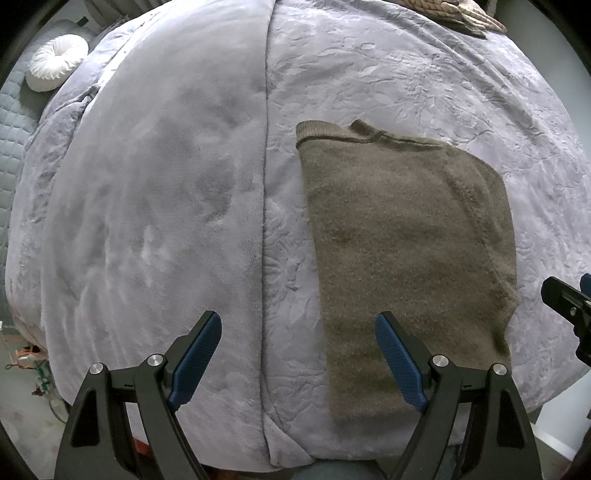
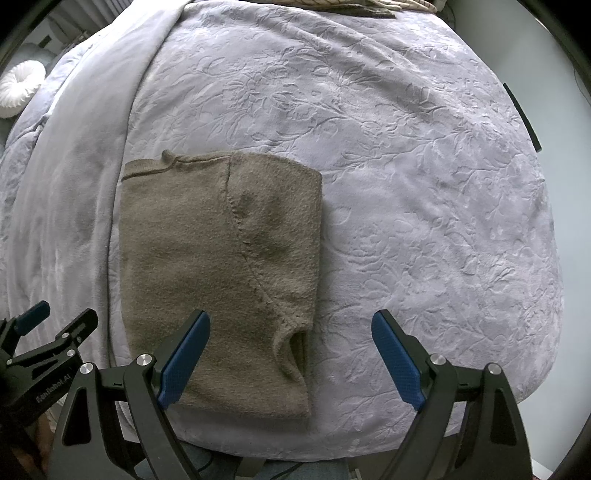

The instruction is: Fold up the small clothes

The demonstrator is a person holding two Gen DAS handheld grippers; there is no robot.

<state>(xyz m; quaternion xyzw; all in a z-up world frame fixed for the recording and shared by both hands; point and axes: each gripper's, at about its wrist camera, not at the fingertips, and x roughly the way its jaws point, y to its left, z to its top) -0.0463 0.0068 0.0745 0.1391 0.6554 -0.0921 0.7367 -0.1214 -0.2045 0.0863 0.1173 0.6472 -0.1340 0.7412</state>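
Note:
A brown knitted sweater (image 1: pixel 406 251) lies folded lengthwise on the lavender blanket (image 1: pixel 155 206), its ribbed collar at the far end. The same sweater (image 2: pixel 218 266) fills the left half of the right wrist view, with a sleeve seam running diagonally across it. My left gripper (image 1: pixel 297 325) hovers open above the sweater's near left edge, nothing between its blue pads (image 1: pixel 201 354). My right gripper (image 2: pixel 291 321) hovers open above the sweater's near right edge, also holding nothing. Each gripper shows at the side of the other's view.
The blanket (image 2: pixel 424 192) covers a bed, with a long seam (image 1: pixel 264 206) running down it. A white round pleated cushion (image 1: pixel 55 66) sits at the far left. Beige knitted fabric (image 1: pixel 454 13) lies at the far edge. The bed's near edge is just below the grippers.

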